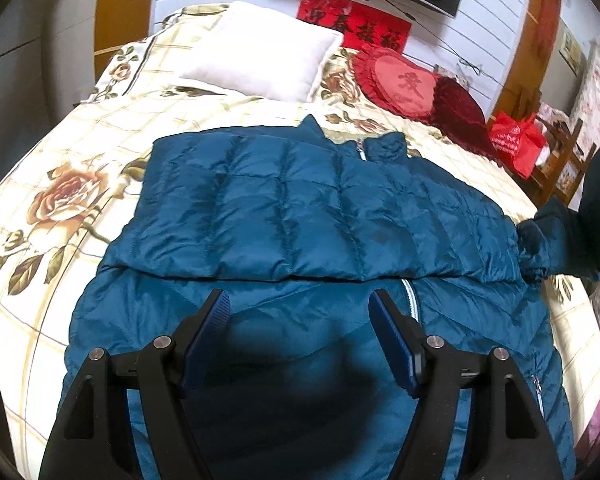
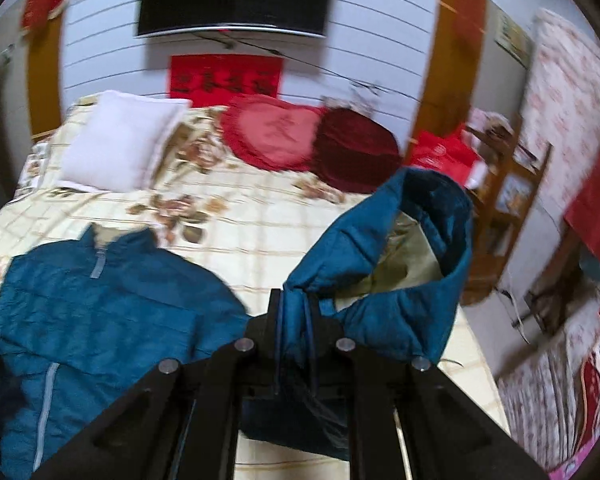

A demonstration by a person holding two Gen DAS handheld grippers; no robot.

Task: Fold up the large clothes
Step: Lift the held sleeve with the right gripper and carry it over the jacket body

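Note:
A teal quilted down jacket (image 1: pixel 300 208) lies on the bed, zipper up, collar toward the pillows. One sleeve is folded across its chest. My left gripper (image 1: pixel 300 304) is open and empty, hovering just above the jacket's lower front. My right gripper (image 2: pixel 296 300) is shut on the other sleeve's cuff (image 2: pixel 384 264) and holds it lifted above the bed's right side; the sleeve opening gapes toward the camera. The jacket body (image 2: pixel 100 304) lies to the left in the right wrist view. The lifted sleeve shows at the right edge of the left wrist view (image 1: pixel 572 232).
The bed has a cream floral bedspread (image 1: pixel 60 152). A white pillow (image 1: pixel 268 56), a red heart cushion (image 1: pixel 404 80) and a dark red cushion (image 1: pixel 460 112) lie at its head. A wooden rack with a red bag (image 1: pixel 520 144) stands to the bed's right.

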